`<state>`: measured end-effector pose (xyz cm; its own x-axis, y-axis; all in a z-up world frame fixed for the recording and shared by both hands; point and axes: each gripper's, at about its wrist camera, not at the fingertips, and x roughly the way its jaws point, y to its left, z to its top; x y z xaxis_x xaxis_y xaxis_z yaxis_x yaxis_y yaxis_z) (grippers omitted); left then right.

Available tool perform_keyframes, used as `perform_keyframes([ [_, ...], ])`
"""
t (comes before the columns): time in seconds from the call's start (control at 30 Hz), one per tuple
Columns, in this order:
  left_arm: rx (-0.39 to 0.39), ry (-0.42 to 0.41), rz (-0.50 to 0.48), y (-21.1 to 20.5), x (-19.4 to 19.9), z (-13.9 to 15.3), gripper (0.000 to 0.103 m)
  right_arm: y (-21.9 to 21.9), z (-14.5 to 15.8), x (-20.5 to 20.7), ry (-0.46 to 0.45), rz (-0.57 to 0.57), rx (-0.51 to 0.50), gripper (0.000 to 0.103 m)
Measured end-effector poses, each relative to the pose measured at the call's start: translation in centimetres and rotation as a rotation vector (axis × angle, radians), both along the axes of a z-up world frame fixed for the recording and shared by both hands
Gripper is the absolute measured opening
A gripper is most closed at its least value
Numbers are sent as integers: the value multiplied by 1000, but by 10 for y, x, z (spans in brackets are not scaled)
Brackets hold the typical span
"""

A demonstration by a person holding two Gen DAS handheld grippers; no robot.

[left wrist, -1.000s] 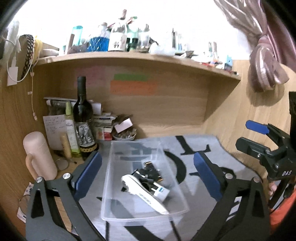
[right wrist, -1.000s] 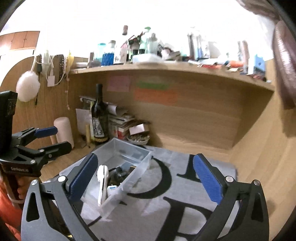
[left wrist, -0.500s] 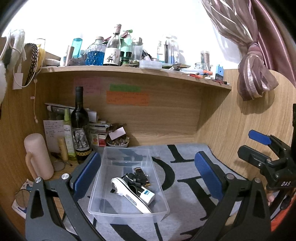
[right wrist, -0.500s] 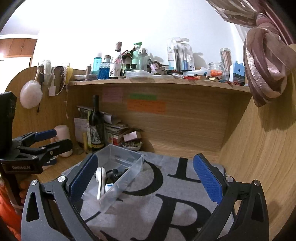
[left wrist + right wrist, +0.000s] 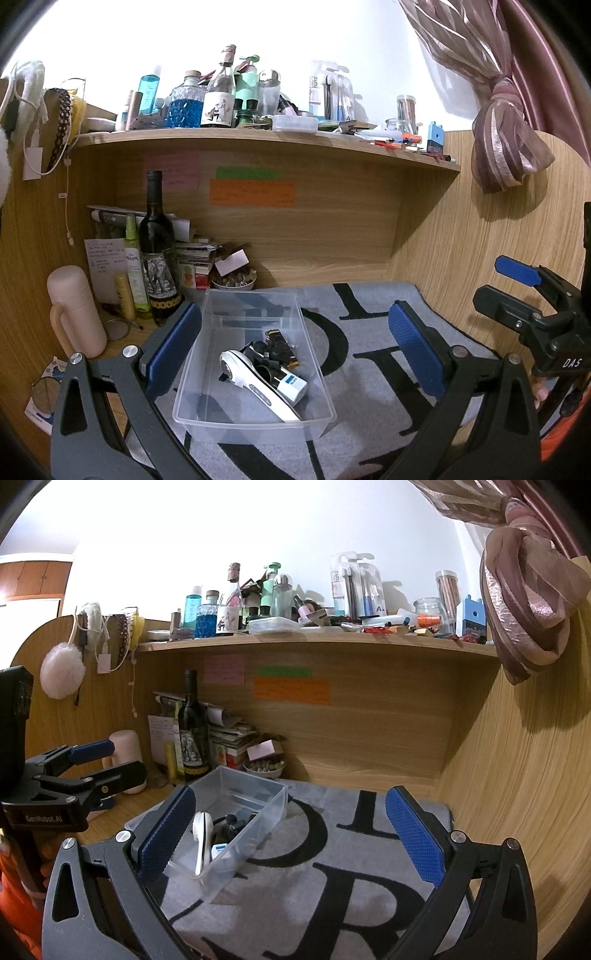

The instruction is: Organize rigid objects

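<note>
A clear plastic bin point(image 5: 207, 402) sits on a grey mat with black letters point(image 5: 369, 354). In it lie a white handheld device point(image 5: 255, 384), a small white box with a blue label point(image 5: 291, 386) and several small black parts point(image 5: 273, 350). My left gripper point(image 5: 295, 350) is open and empty, held above and behind the bin. My right gripper point(image 5: 291, 834) is open and empty, over the mat to the right of the bin point(image 5: 273, 801). The white device also shows in the right wrist view point(image 5: 201, 838). Each gripper shows in the other's view, the right point(image 5: 517, 295) and the left point(image 5: 96, 760).
A dark wine bottle point(image 5: 157, 251), a pink flask point(image 5: 74, 310), a green spray bottle point(image 5: 132, 266), papers and a small bowl point(image 5: 232, 282) crowd the back left corner. A cluttered shelf point(image 5: 258, 134) runs overhead. A wooden wall point(image 5: 517, 775) closes the right side.
Both grippers have pulled back and risen away from the bin, so the bin looks smaller and more of the shelf shows. Both stay open and empty.
</note>
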<state>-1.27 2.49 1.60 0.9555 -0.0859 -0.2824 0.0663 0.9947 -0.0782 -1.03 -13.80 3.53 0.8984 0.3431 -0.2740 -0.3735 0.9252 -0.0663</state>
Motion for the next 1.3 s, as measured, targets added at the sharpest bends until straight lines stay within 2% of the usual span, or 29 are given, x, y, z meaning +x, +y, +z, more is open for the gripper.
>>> perform_keyframes([
  [1.3, 7, 17, -19, -3, 3, -7, 103, 6, -4, 1, 7, -4, -3, 103],
])
